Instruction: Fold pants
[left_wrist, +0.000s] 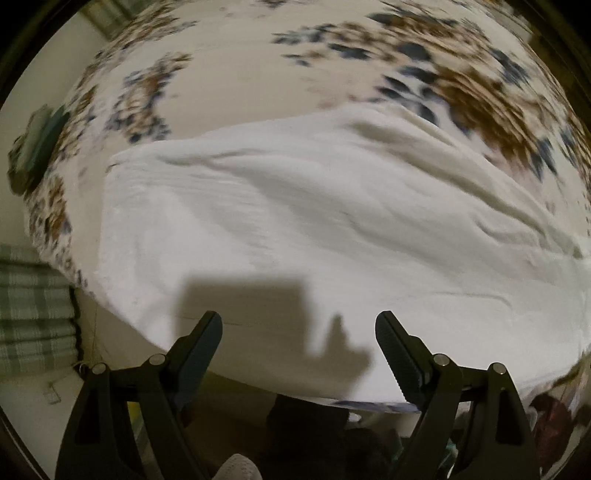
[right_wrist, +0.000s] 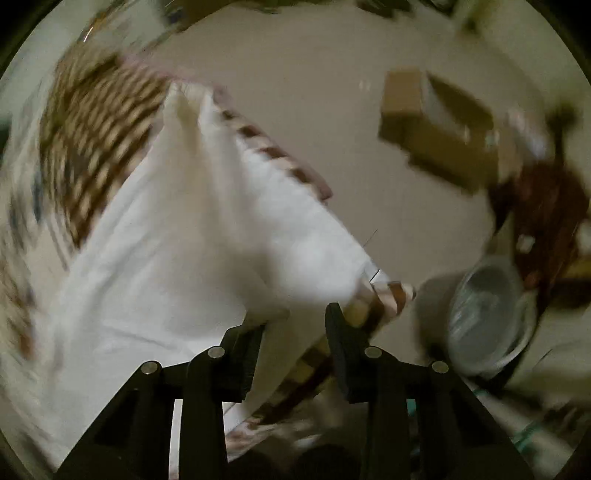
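Pants: the white, softly creased fabric pants (left_wrist: 295, 221) are lying spread across the cream bedspread with brown and dark blue flower clusters (left_wrist: 229, 55), reaching the bed's near edge in your left wrist view

Left gripper: your black two-finger left gripper (left_wrist: 298, 325) is hanging above the near part of the white fabric, its jaws standing wide apart and gripping nothing, its shadow falling on the cloth between them

Right gripper: your black two-finger right gripper (right_wrist: 295, 321) is hovering at the bed's edge, over the corner of the white pants (right_wrist: 192, 240); its jaws are standing partly apart, and a fold of white cloth is showing in the gap, but the blur is too heavy to say whether the pads are pressing on it

Bed edge: in the right wrist view the patterned bedspread (right_wrist: 99, 122) is showing beside and under the pants, badly smeared

Floor: a brown cardboard box (right_wrist: 436, 129) is sitting on the pale floor well apart from the bed, and a round pale basin (right_wrist: 487, 317) is standing near the bed's corner

Left side: a green and white plaid cloth (left_wrist: 33, 306) is lying beside the bed
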